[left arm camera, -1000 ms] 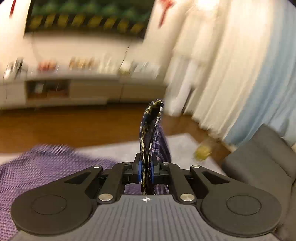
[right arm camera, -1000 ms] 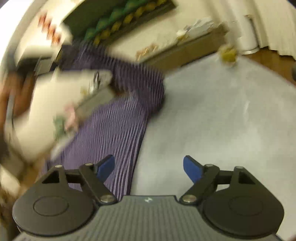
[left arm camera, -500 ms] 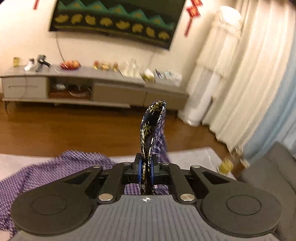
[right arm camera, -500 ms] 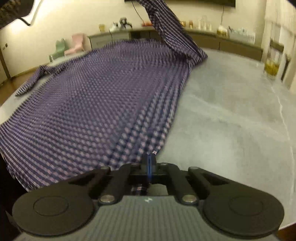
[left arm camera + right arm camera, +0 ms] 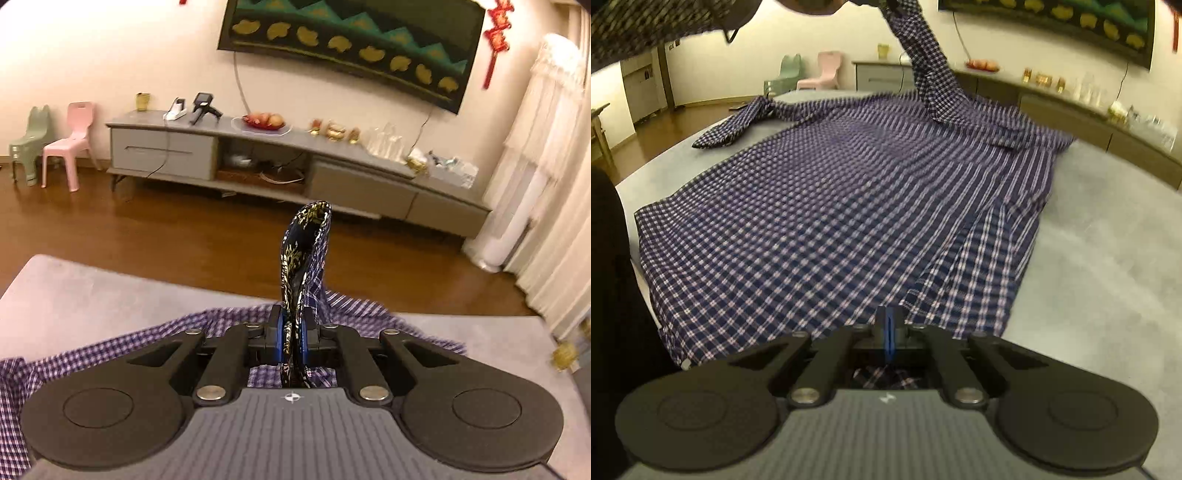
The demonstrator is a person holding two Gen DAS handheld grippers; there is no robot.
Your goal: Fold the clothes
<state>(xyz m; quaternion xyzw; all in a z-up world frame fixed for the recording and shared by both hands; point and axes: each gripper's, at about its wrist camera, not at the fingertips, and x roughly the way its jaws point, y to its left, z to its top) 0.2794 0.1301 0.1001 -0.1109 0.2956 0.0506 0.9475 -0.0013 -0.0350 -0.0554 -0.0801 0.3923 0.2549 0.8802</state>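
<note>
Right hand-held gripper (image 5: 888,328) just closed on checked shirt (image 5: 827,206) hem, left hand-held gripper (image 5: 291,332) pinching brocade-lined cuff (image 5: 304,243).

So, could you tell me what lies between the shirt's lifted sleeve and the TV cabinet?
Left wrist view: bare wood floor separates sleeve and cabinet.
</note>
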